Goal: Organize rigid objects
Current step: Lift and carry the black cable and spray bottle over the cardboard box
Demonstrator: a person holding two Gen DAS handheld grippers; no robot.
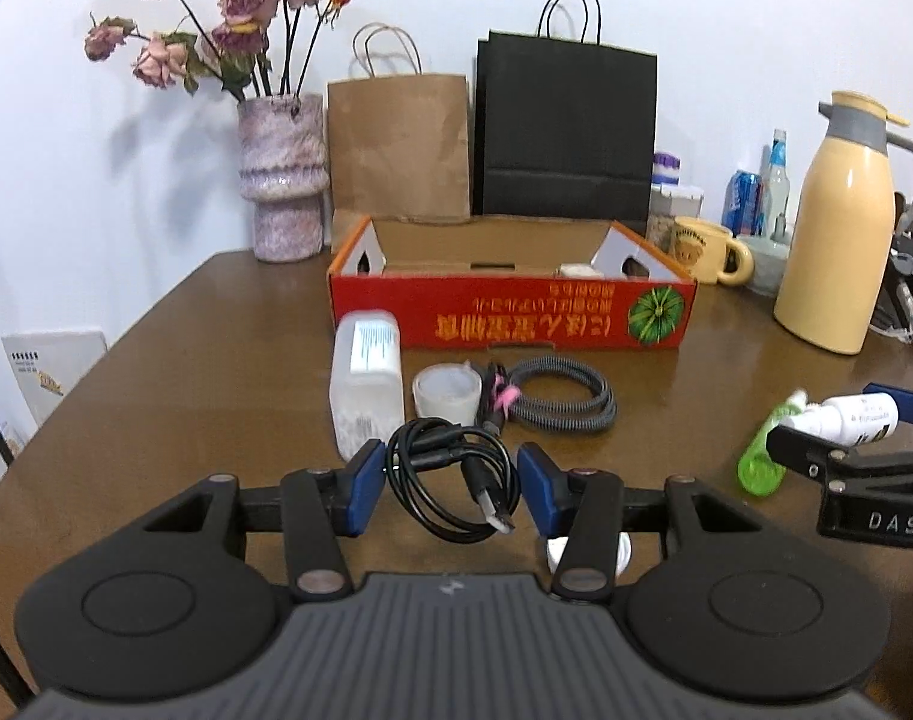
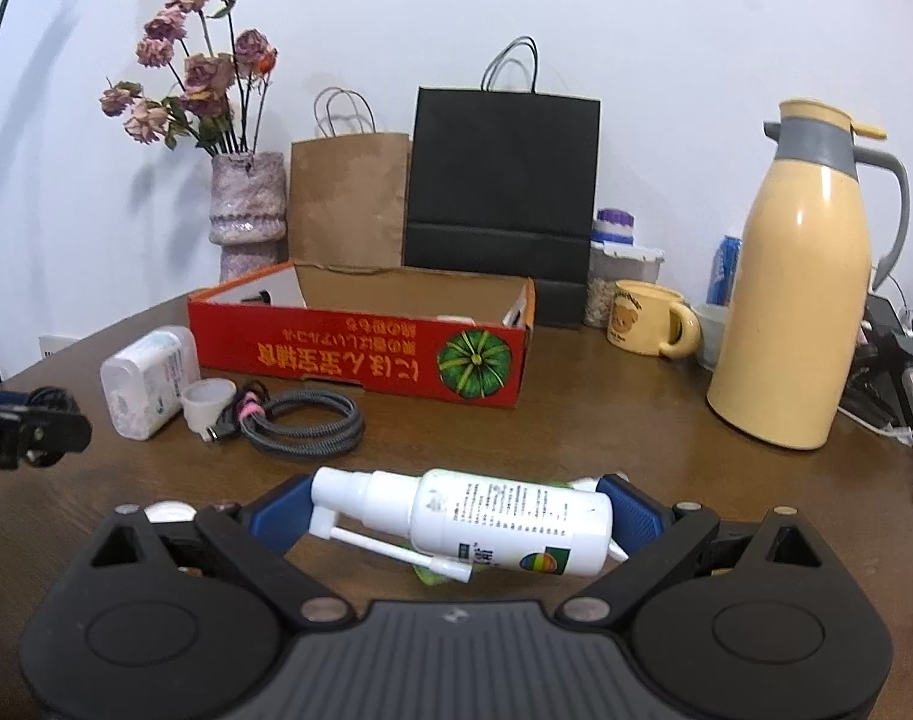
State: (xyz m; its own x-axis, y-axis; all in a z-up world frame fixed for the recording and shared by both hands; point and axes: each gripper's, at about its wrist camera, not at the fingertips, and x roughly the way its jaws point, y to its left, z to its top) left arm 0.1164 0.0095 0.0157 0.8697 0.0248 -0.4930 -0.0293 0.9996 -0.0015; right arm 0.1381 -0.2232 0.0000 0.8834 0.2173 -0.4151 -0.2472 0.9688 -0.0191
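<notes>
My left gripper (image 1: 453,480) is shut on a coiled black USB cable (image 1: 450,474); its blue pads press the coil from both sides, just above the brown table (image 1: 186,360). My right gripper (image 2: 456,510) is shut on a white spray bottle (image 2: 504,516) that lies sideways between the pads, nozzle to the left. In the left wrist view that right gripper (image 1: 849,423) hovers at the right over a green bottle (image 1: 759,462). An open red cardboard box (image 1: 510,312) stands behind. In front of it lie a white plastic container (image 1: 366,384), a small white cup (image 1: 447,393) and a grey braided cable (image 1: 558,402).
A yellow thermos jug (image 1: 834,228), a yellow mug (image 1: 702,249), cans and jars crowd the right back. A vase of dried roses (image 1: 282,180), a brown paper bag (image 1: 399,150) and a black bag (image 1: 567,132) line the wall. A small white round object (image 1: 555,552) lies under the left gripper.
</notes>
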